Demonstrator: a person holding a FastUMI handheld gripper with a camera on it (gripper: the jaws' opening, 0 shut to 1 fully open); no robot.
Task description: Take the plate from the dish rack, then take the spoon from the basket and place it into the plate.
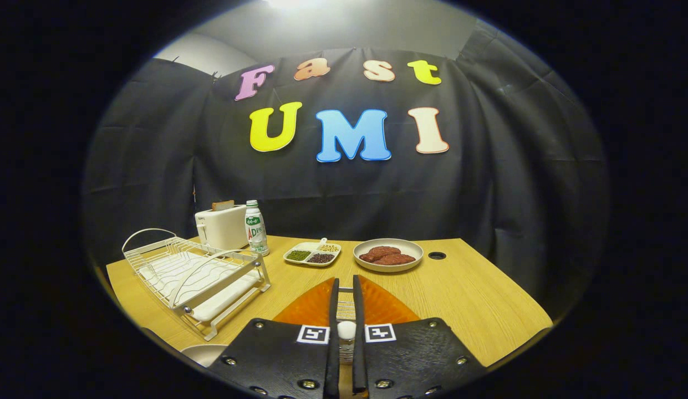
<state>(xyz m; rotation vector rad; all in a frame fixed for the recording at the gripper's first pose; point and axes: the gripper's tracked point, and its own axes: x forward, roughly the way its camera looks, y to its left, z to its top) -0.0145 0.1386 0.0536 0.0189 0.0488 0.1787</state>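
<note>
Low in the frame, the gripper (344, 288) has its 2 fingers nearly closed over an orange basket (385, 305), contents hidden. Left, the white wire dish rack (197, 271); a pale plate edge (202, 353) is cut off below.

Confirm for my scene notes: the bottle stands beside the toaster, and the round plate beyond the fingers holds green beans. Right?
Not quite. The gripper view shows the round plate holding brown patties; the rest stands: bottle beside toaster. The gripper, fingers close together, hangs over an orange basket.
</note>
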